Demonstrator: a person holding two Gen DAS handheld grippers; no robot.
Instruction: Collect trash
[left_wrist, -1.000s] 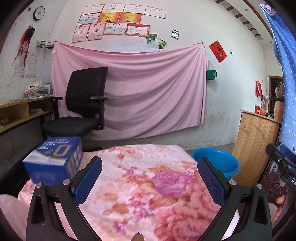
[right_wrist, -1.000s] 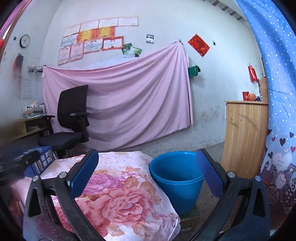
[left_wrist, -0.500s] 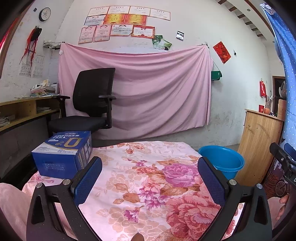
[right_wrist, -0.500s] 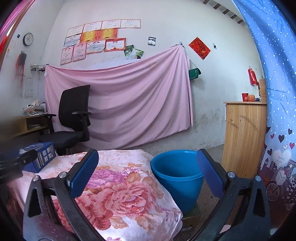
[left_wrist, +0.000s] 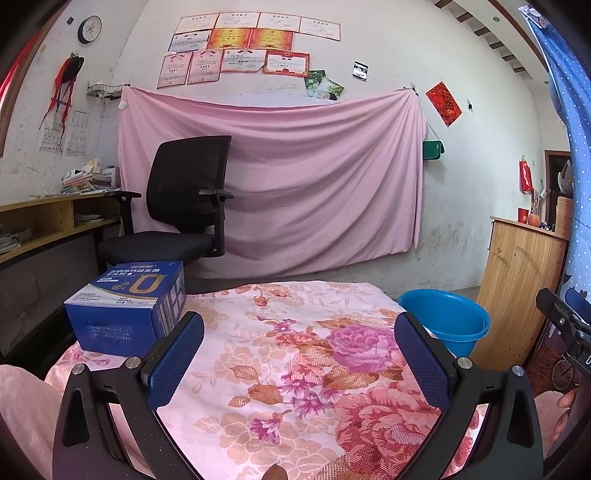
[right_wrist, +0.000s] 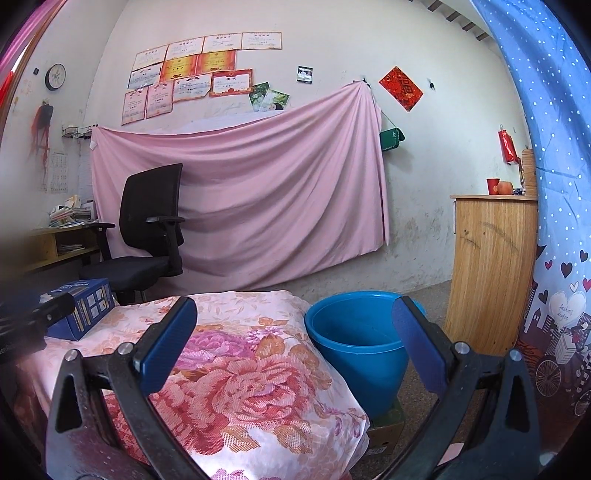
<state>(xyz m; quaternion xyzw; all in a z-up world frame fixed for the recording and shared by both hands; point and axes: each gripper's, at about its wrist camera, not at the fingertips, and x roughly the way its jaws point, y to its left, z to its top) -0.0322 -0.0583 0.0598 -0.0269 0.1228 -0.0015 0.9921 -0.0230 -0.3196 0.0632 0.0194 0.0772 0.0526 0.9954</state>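
Both grippers, left (left_wrist: 299, 347) and right (right_wrist: 291, 332), spread wide, empty. Box (left_wrist: 127, 306) sits on table, well left of bucket (right_wrist: 356, 341). Looks barely started.

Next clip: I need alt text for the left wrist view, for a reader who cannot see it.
The open left gripper hangs empty over a table draped in a pink floral cloth, where a blue box sits at the far left corner. A blue bucket stands just past the table's right edge; a black office chair and pink wall sheet fill the background.
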